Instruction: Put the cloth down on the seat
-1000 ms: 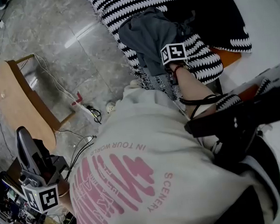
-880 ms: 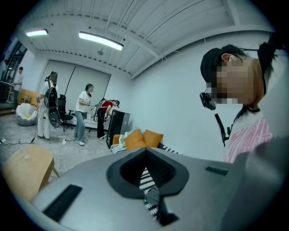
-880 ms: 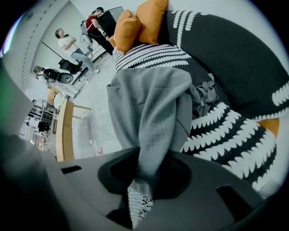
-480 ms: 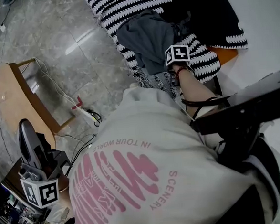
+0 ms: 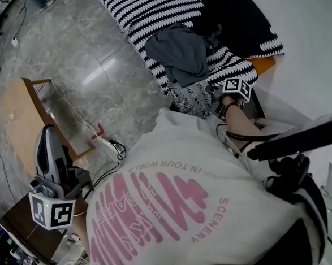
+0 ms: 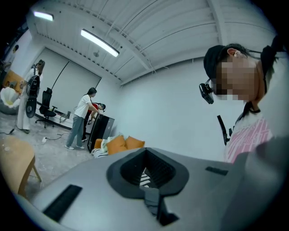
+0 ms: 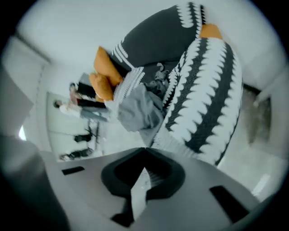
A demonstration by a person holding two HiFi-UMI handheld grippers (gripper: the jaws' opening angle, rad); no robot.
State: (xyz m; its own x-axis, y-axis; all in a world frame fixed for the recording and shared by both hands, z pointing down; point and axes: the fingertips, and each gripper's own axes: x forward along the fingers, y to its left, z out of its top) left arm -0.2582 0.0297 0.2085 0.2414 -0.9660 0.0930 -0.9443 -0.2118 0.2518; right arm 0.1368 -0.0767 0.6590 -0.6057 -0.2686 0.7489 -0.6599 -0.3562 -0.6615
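The grey cloth [image 5: 177, 49] lies crumpled on the black-and-white striped seat [image 5: 146, 11], free of both grippers. My right gripper [image 5: 231, 85] hovers off the seat's near right edge, below and to the right of the cloth. In the right gripper view the cloth [image 7: 137, 108] rests on the striped seat [image 7: 207, 90] ahead of the right gripper [image 7: 144, 151]; its jaws have just been closing and stand shut with nothing between them. My left gripper [image 5: 46, 137] is held far off at the lower left, over the floor. The left gripper [image 6: 145, 151] points level across the room, shut and holding nothing.
A wooden stool [image 5: 17, 119] stands on the tiled floor at left, with a power strip and cables [image 5: 107, 141] beside it. An orange cushion [image 5: 263, 64] pokes out at the seat's right end. A black bar [image 5: 297, 140] crosses at right. A person [image 6: 81, 119] stands far off.
The right gripper has drawn back from the cloth toward the lower right and lifted; the cloth stays on the seat. The left gripper has shifted upward in the head view.
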